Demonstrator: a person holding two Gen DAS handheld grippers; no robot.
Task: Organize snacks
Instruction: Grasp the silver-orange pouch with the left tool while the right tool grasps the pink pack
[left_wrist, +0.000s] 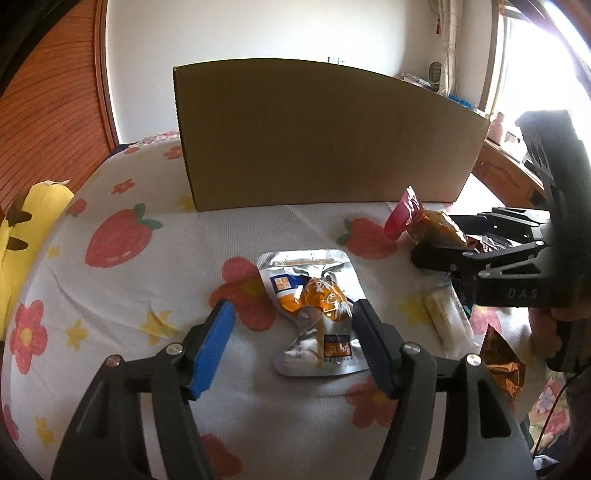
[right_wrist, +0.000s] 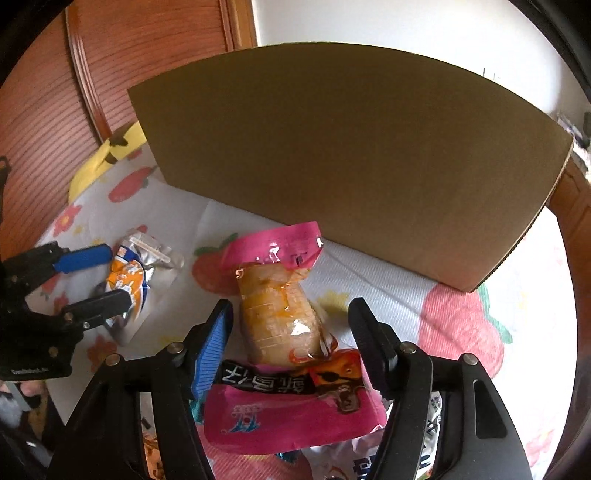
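A silver and orange snack packet (left_wrist: 314, 310) lies on the flowered cloth between the fingers of my left gripper (left_wrist: 291, 332), which is open around it. It also shows in the right wrist view (right_wrist: 135, 280). My right gripper (right_wrist: 290, 325) is open around a pink-ended snack packet (right_wrist: 277, 295) with a pale yellow filling. In the left wrist view this packet (left_wrist: 424, 218) lies at the right, near the box. A large brown cardboard box (left_wrist: 325, 136) stands behind both snacks; it also fills the right wrist view (right_wrist: 351, 158).
More snack packets lie near my right gripper: a pink one (right_wrist: 291, 410), a long pale one (left_wrist: 447, 317) and a brown one (left_wrist: 502, 362). A yellow plush (left_wrist: 29, 221) sits at the left edge. A wooden headboard (right_wrist: 122, 62) is behind.
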